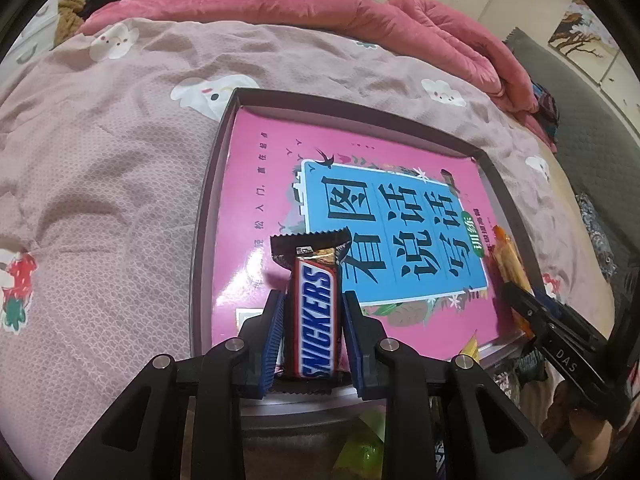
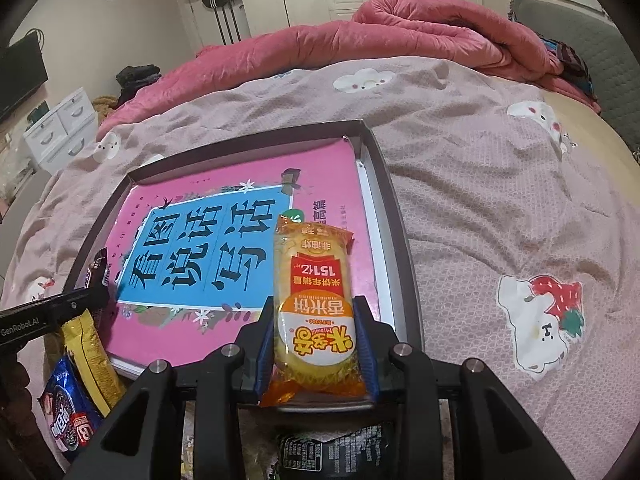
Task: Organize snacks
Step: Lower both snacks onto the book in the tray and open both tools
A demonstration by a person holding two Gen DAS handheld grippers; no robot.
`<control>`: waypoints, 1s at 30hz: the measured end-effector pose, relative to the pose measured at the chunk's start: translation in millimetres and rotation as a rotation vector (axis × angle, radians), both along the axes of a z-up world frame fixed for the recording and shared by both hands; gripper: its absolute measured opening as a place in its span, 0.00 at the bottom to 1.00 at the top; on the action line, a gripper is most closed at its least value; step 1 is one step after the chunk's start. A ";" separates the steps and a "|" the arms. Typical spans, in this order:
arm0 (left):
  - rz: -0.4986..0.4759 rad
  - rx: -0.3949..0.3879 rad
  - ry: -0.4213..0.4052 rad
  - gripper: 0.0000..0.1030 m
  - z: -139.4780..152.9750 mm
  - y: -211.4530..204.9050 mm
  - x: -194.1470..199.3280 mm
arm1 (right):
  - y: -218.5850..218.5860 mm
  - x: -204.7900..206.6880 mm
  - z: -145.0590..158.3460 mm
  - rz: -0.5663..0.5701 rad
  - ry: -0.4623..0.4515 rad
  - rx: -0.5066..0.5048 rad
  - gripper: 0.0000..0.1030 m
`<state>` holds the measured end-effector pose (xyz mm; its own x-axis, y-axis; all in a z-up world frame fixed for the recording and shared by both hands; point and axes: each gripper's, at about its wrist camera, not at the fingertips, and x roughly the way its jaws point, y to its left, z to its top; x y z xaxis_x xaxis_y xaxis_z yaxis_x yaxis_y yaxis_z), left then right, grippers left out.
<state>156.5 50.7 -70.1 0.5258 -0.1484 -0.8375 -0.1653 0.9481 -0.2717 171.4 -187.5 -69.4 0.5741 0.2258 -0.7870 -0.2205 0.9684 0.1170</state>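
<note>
Left gripper (image 1: 313,312) clamps Snickers bar (image 1: 316,312) mid-length: firm, light, slick wrapper. Right gripper (image 2: 316,340) clamps rice cracker pack (image 2: 314,308): brittle, grip gently by edges.

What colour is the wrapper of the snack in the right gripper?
Orange and clear, with a red and white label on the rice cracker pack; right wrist view shows it best.
</note>
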 end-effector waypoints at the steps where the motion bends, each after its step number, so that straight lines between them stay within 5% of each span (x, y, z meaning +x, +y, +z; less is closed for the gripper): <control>1: 0.000 0.000 -0.003 0.30 0.7 0.5 -0.3 | -0.3 -0.2 0.7 -0.002 -0.001 0.003 0.35; 30: 0.010 0.093 -0.075 0.55 39.0 -6.3 -26.1 | -1.8 -23.2 35.7 0.028 -0.106 0.048 0.54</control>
<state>130.3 44.4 -31.1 0.5884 -0.0658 -0.8059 -0.1579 0.9682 -0.1943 148.1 -189.2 -33.7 0.6467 0.2788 -0.7100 -0.2611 0.9555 0.1374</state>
